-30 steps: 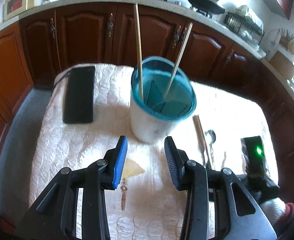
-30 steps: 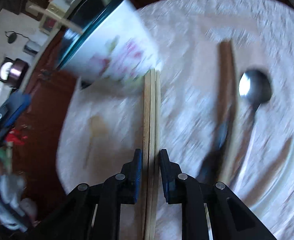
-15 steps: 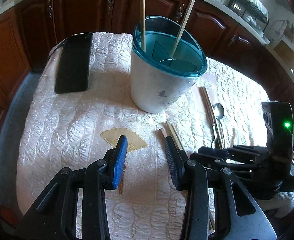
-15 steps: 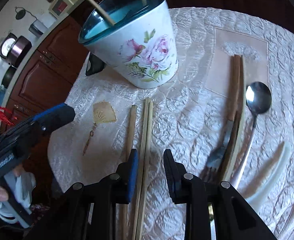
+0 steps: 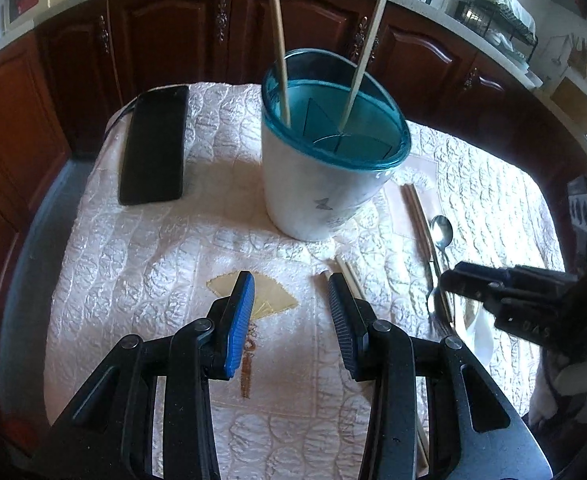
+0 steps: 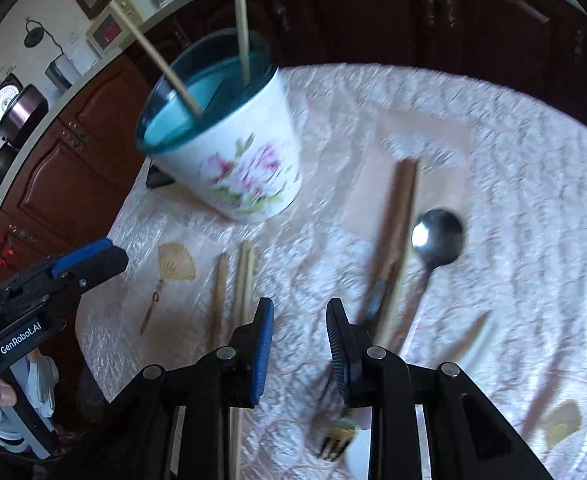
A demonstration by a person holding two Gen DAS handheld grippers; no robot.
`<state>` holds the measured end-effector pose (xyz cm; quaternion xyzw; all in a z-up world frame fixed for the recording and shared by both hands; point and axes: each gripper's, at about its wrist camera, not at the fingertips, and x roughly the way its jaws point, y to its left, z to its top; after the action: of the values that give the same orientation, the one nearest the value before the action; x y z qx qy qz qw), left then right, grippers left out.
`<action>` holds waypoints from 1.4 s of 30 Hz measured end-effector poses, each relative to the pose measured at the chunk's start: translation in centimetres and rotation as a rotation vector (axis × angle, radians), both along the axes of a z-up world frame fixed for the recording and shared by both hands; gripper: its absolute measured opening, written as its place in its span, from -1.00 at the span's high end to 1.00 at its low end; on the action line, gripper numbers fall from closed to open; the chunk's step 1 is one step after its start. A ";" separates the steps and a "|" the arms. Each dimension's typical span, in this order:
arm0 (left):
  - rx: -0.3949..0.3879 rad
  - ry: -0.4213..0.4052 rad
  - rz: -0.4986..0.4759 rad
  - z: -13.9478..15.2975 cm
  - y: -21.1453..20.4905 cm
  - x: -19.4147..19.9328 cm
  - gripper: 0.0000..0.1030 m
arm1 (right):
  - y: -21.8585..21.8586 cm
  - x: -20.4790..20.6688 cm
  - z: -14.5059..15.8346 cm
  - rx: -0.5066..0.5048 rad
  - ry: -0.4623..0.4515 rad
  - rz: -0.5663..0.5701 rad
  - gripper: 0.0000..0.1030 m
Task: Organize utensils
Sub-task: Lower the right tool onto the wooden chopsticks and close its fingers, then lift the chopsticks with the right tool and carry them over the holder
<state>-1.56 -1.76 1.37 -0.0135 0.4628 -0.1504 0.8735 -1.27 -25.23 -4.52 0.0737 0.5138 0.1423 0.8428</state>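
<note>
A white floral utensil holder with a teal rim stands on the table with two chopsticks upright in it. Loose chopsticks lie in front of it. A wooden-handled fork, a metal spoon and a pale utensil lie to the right. My left gripper is open and empty above the cloth. My right gripper is open and empty, between the loose chopsticks and the fork; it also shows in the left wrist view.
A quilted white cloth covers the table. A black phone lies at the back left. Dark wooden cabinets and a kitchen counter stand behind the table.
My right gripper opened and let go of the chopsticks, which now lie on the cloth, then shifted right toward the fork. My left gripper pulled back and rose a little.
</note>
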 end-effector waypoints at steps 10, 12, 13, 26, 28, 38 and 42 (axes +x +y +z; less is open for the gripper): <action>-0.117 0.103 -0.041 -1.7 -1.1 1.0 0.18 | -5.6 0.7 1.0 -0.009 -0.010 -0.084 0.38; -0.140 0.152 -0.048 -2.8 -1.4 1.6 0.18 | -6.6 1.6 0.8 -0.007 -0.001 -0.095 0.38; -0.142 0.159 -0.049 -3.1 -1.5 1.7 0.18 | -6.9 2.3 0.6 -0.006 0.004 -0.098 0.39; -0.083 0.213 -0.098 -5.9 -3.4 3.2 0.29 | -6.2 9.2 -1.9 0.015 0.095 -0.061 0.65; -0.067 0.225 -0.095 -6.4 -3.5 3.4 0.30 | -6.1 9.9 -2.6 -0.006 0.122 -0.070 0.65; -0.072 0.234 -0.104 -6.9 -2.7 3.5 0.30 | -5.4 11.8 -2.7 -0.025 0.123 -0.088 0.68; -0.057 0.232 -0.103 -7.2 -2.9 3.5 0.30 | -5.6 12.0 -2.9 -0.018 0.130 -0.083 0.68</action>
<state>1.94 -4.61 -5.80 -0.0320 0.5565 -0.2055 0.8044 10.73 -30.84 -7.47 0.0968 0.5653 0.0975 0.8134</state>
